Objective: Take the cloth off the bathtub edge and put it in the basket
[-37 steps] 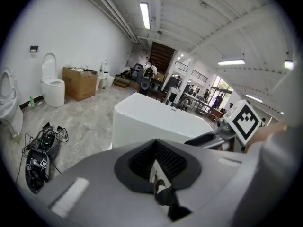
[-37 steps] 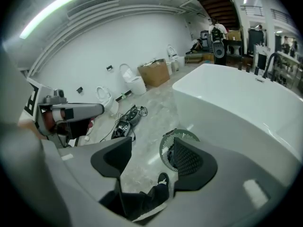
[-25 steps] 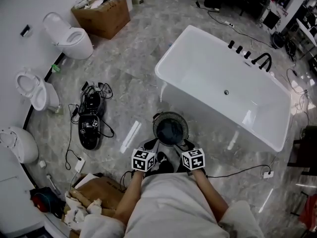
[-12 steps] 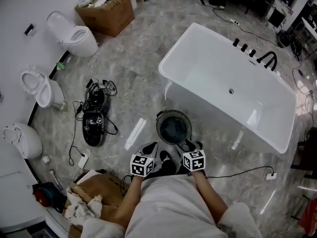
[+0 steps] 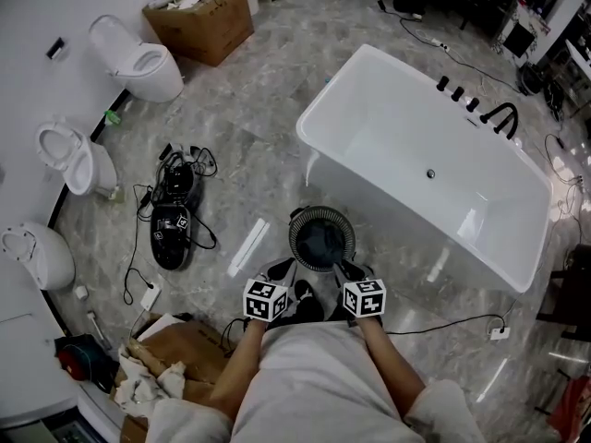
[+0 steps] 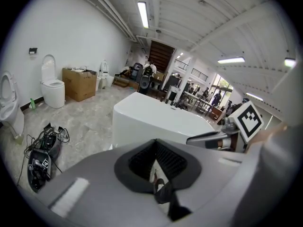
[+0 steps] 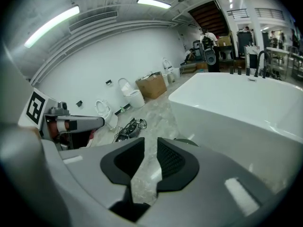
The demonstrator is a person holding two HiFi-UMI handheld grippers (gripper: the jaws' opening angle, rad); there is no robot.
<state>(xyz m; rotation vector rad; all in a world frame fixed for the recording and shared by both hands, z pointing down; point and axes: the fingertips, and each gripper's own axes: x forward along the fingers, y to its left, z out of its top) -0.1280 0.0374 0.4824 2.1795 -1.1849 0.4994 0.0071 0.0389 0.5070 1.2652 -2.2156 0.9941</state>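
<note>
Cloth (image 5: 320, 245) of dark colour lies inside the round black basket (image 5: 294, 233), which stands on the grey marble floor (image 5: 249, 127) just beside the long side of the white bathtub (image 5: 397, 127). No cloth hangs on the edge of the bathtub, and black taps (image 5: 494, 116) stand on its far rim. The person stands directly before the basket and holds both tongs low over its near side, each one pointing forward and down. The left gripper (image 6: 154, 143) has its two black pads brought together at the tips, and nothing is caught between them. The right gripper (image 7: 150, 143) has been closing its jaws just now; a narrow gap is left between the pads, and only the floor shows through it, so it holds nothing. Neither of the tongs touches the cloth or the basket, as far as the head view shows. On the left side, along the white wall, three toilets stand in a row, the farthest one (image 5: 138, 58) near a cardboard box (image 5: 199, 12). A black device with tangled cables (image 5: 171, 224) lies on the floor between the toilets and the basket. Another cardboard box with crumpled rags (image 5: 171, 363) is close to the person's left side.
</note>
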